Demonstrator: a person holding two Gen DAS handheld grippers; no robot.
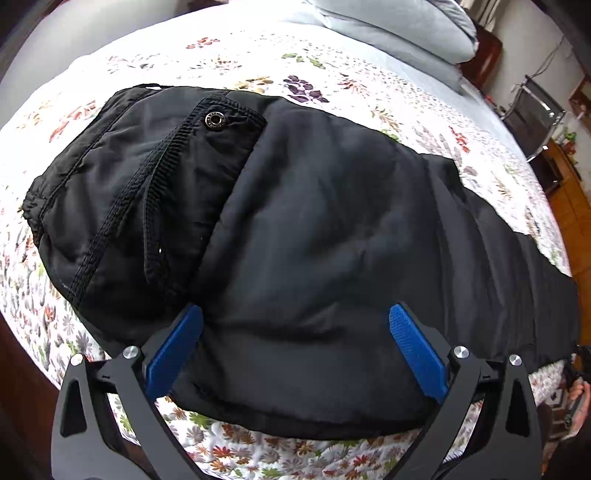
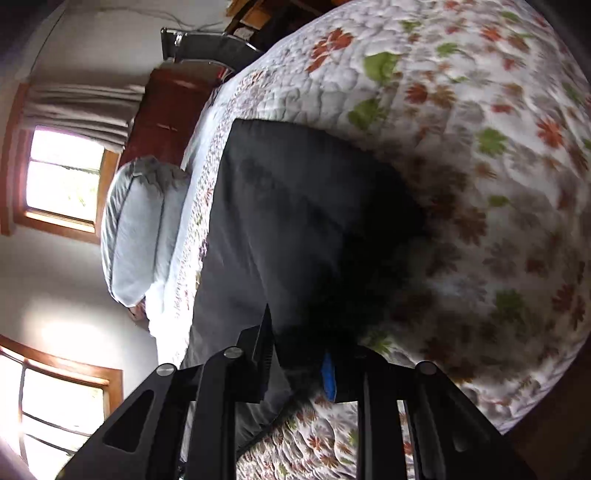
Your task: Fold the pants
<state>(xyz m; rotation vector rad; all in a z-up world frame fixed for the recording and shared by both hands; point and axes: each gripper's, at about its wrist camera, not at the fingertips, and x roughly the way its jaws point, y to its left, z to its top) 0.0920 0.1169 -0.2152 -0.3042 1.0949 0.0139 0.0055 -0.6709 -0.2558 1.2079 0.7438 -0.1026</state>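
Observation:
Black pants [image 1: 295, 184] lie flat across a floral quilt [image 1: 406, 92], waistband with a metal snap [image 1: 215, 120] at the far left and the legs running off to the right. My left gripper [image 1: 295, 312] is open, and its blue pads [image 1: 413, 350] straddle the near edge of the pants without pressing it. In the right wrist view the pants [image 2: 295, 203] stretch away from my right gripper [image 2: 295, 354]. Its jaws stand close together with dark fabric pinched between them. One blue pad [image 2: 328, 376] shows beside the cloth.
Grey-blue pillows [image 1: 399, 29] sit at the head of the bed, also visible in the right wrist view as a pillow [image 2: 136, 229]. A metal chair [image 1: 535, 114] and wooden furniture [image 1: 569, 192] stand beyond the bed. A hand [image 1: 580, 398] shows at the right edge.

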